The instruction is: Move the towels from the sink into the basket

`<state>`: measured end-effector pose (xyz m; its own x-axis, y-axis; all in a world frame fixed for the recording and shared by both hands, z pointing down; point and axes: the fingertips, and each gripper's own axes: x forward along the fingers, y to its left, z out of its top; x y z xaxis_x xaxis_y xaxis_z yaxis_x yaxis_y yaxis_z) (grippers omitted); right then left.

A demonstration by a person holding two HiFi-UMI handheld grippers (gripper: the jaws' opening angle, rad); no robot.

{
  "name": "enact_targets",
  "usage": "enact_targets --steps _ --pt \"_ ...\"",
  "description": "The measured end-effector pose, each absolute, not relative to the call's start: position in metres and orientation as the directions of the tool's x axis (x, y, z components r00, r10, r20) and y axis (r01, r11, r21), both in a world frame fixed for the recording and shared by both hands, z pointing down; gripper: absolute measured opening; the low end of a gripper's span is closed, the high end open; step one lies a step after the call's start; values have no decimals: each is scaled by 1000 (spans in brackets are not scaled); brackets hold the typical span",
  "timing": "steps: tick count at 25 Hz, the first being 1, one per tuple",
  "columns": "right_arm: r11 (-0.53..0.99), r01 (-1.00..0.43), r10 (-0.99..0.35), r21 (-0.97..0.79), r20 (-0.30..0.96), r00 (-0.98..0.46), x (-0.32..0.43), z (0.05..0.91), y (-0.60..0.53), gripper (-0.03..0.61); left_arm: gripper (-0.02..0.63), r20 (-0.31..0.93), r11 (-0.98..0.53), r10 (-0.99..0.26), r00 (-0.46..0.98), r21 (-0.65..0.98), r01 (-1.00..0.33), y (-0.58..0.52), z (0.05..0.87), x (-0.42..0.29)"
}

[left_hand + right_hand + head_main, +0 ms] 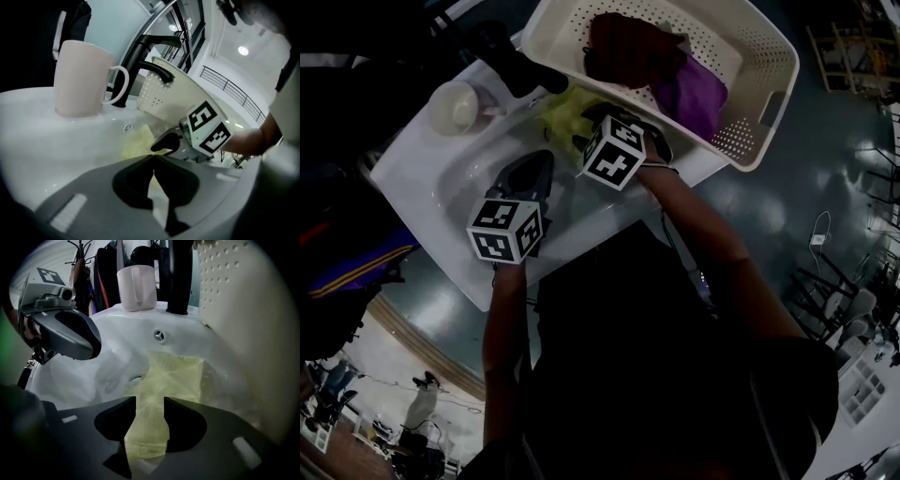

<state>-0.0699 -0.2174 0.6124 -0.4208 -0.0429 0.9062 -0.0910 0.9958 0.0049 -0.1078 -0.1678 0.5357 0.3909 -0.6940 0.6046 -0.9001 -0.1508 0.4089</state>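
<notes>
Nearest the lens in the right gripper view, the right gripper (150, 401) has its dark jaws standing apart over the pale yellow towel (173, 376). The cloth shows in the gap between the jaws, but the pads are not pressing it. That towel lies spread on the right slope of the white sink (108, 333), filling the lower middle of this frame. Because it looks flat against the bowl, the jaws may well pinch only a thin top fold, or scrape the basin and close on nothing. If the cloth is wet, it could also slide out on the way up. The left gripper (153, 159) has its jaw tips together with nothing between them. It hangs close by at the left of the right gripper view, so a sideways lift could knock the two together. At the right edge of that frame the wall of the cream perforated plastic basket (225, 287) leans over the sink's edge just beside the towel, and a hasty rise might clip it or shift it. In the upper right of the head view the basket already holds a dark red towel (628, 47) and a purple towel (694, 94). Behind the bowl stand the black tap (145, 51) and a white mug (79, 77), which a wide swing could topple.
</notes>
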Motion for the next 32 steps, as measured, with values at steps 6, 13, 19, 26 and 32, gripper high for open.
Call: enact_targets --steps 6,13,19,26,32 --pt "999 -26 -36 28 930 -365 -70 627 -217 256 6 623 -138 -679 389 412 -901 -169 546 -108" --pt "1000 -27 4 -14 945 -328 -66 641 -218 281 6 648 -118 -664 374 403 -907 -167 559 -113" --pt "999 -29 21 -32 945 -327 -67 642 -215 255 6 653 -108 -660 372 407 -907 -165 562 -114" --pt "998 9 56 -56 952 -301 -68 641 -201 111 6 651 -110 -661 374 410 -906 -159 559 -115" --pt "999 29 49 -43 955 -292 -69 639 -196 20 6 648 -102 -668 365 406 -908 -152 557 -117"
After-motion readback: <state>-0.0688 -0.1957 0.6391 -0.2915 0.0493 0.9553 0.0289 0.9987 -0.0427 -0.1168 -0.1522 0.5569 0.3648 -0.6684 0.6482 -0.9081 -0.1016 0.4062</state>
